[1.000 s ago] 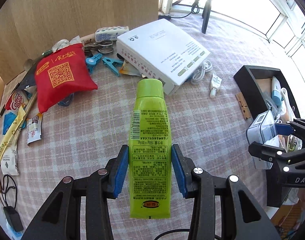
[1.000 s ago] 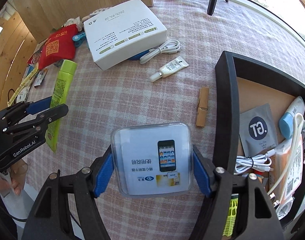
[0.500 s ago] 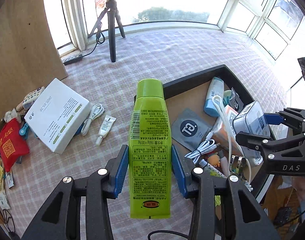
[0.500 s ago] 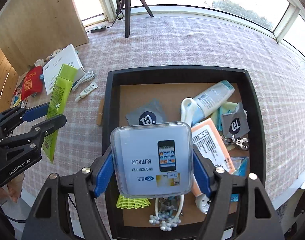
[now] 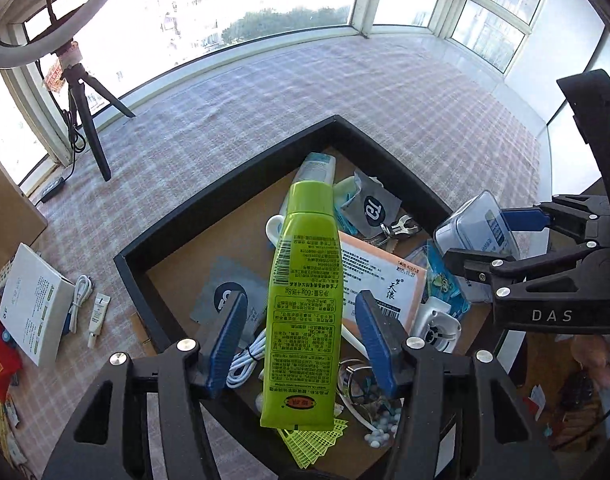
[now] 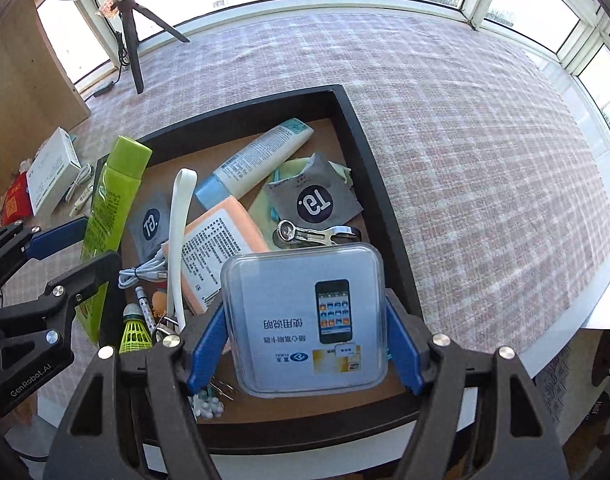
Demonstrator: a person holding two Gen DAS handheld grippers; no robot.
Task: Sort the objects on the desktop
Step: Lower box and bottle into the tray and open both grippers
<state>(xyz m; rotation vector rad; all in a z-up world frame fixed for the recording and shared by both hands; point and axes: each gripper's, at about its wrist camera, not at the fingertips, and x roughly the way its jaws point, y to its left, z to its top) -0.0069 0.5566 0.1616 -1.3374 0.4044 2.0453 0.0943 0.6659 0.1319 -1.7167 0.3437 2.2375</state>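
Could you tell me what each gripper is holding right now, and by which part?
The right gripper clamps the clear plastic case by its two side edges. The left gripper is opening; the green tube sits between its pads, which stand clear of its sides.

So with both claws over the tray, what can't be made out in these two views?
- Left wrist view: the green tube hides the tray contents behind it; whether it has left the opening left claw is unclear.
- Right wrist view: the clear case in the right claw covers the tray's near corner.
- Both views: the label print is too small to read.
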